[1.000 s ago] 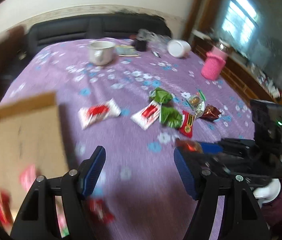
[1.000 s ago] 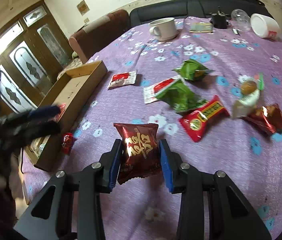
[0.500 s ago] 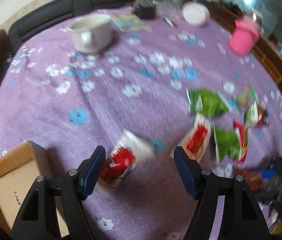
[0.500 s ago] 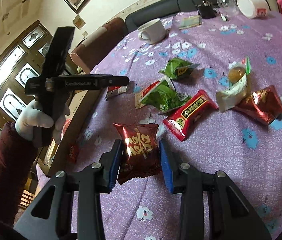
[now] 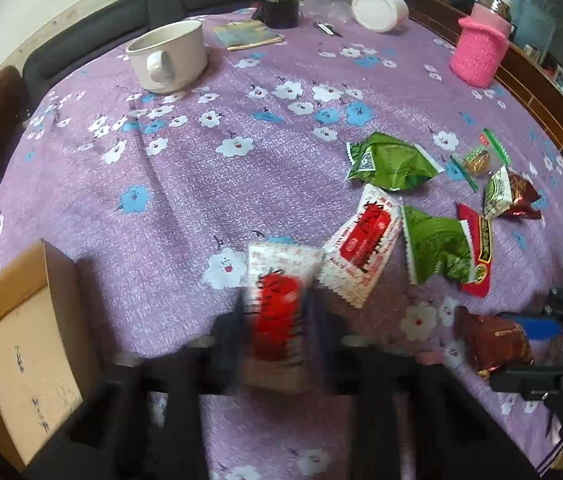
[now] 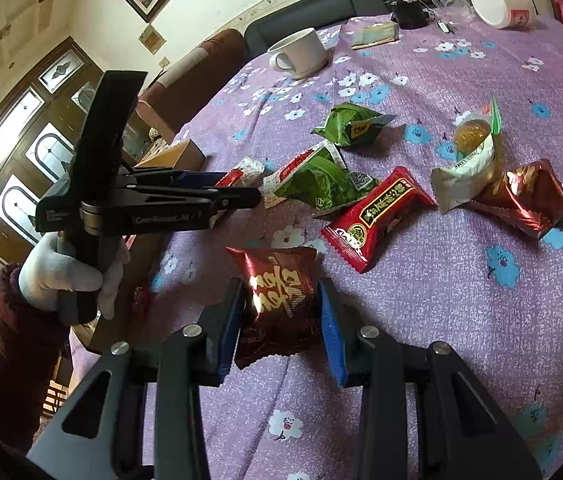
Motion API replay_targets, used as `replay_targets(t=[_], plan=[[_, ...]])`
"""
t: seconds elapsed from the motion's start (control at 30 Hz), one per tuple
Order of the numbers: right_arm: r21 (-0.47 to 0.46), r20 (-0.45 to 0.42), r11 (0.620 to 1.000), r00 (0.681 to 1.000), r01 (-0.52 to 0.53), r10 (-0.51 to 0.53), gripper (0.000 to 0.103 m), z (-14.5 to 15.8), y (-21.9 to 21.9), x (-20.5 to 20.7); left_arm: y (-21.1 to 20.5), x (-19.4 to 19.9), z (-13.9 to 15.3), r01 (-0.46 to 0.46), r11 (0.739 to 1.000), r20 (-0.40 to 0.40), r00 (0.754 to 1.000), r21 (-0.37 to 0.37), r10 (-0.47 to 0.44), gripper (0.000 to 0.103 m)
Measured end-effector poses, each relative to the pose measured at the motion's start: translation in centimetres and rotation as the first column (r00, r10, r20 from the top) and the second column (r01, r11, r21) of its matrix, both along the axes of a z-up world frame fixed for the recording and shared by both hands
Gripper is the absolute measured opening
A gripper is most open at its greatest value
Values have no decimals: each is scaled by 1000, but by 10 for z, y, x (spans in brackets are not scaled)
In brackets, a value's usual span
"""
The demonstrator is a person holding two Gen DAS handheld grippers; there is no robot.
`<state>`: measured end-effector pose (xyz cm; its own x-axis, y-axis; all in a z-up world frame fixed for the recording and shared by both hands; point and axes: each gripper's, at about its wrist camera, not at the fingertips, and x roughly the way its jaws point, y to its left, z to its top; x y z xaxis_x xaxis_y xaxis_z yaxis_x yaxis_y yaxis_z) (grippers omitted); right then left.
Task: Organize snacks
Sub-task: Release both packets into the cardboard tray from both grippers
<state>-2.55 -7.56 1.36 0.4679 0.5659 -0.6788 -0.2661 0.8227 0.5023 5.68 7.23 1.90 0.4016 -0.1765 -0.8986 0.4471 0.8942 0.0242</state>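
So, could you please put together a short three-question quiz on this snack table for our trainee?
1. True or false: the right gripper is shut on a dark red foil packet.
2. Which snack sits between the left gripper fingers? A) a green packet B) a white packet with a red label C) the pink knitted holder
3. Fill in: the cardboard box lies at the table's ____ edge in the left wrist view.

Key: 1. True. 2. B; it is shut on it, though the fingers are blurred. 3. Left.
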Motion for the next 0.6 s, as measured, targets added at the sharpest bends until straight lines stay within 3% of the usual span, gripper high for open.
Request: replay_targets(t=[0.17,0.3,0.47,0.6], plan=[[-11,67,1000,998,13,-12,39,10,1,-8,3,-20,3,-17,997,-6,1000,-70,17,22],[-16,84,999,996,28,-26,39,11,0,-9,25,-47,21,-43,983,10,999,-176,45,23],[-52,95,998,995,37,-32,39,13,9,-11,74,-82,50,-97,960,59,991,-262,116,23],[-49,109,999,994,3,2,39,29,31,-18,128,-98,61,-191,946,103,969,-264,224,23]])
